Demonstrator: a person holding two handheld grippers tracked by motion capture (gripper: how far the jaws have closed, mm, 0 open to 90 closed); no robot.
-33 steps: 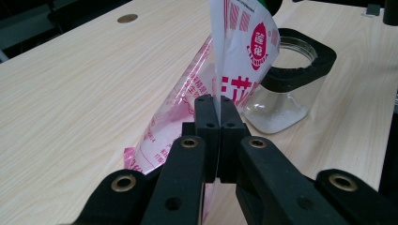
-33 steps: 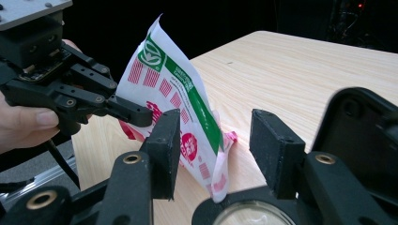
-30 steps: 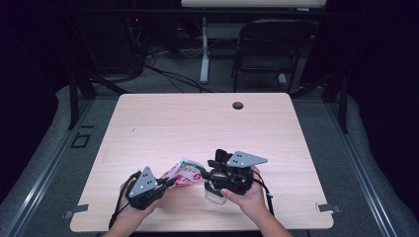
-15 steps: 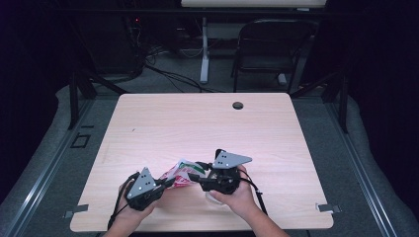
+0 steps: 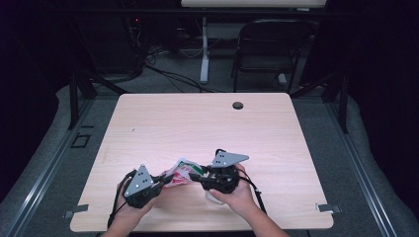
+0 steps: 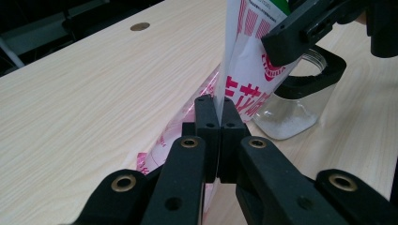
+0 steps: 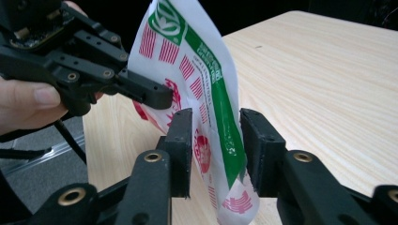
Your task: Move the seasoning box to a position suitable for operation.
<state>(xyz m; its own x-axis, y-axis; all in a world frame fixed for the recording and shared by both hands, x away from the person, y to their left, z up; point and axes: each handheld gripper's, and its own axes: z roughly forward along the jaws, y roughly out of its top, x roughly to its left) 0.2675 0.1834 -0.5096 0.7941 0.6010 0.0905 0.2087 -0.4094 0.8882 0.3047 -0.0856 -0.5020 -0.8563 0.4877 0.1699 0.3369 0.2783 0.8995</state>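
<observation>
A white plastic bag [image 5: 181,171] with red and green print stands on edge between my two grippers near the table's front. My left gripper [image 6: 216,108] is shut on its lower edge, and it also appears in the right gripper view [image 7: 158,97]. My right gripper [image 7: 219,146] has the bag's [image 7: 206,79] other end between its jaws; they have just been closing, and a gap still shows at the right pad. A clear open jar [image 6: 293,110] with white grains at the bottom stands right behind the bag [image 6: 246,70], under the right hand [image 5: 237,195].
The light wooden table [image 5: 207,123] has a round cable hole [image 5: 238,105] at its far edge. A black chair [image 5: 269,49] and cables stand on the floor beyond it. Both grippers work close to the table's front edge.
The right gripper has shifted left over the jar and onto the bag's end, and its jaws have narrowed around the bag. The left gripper has kept its hold in place.
</observation>
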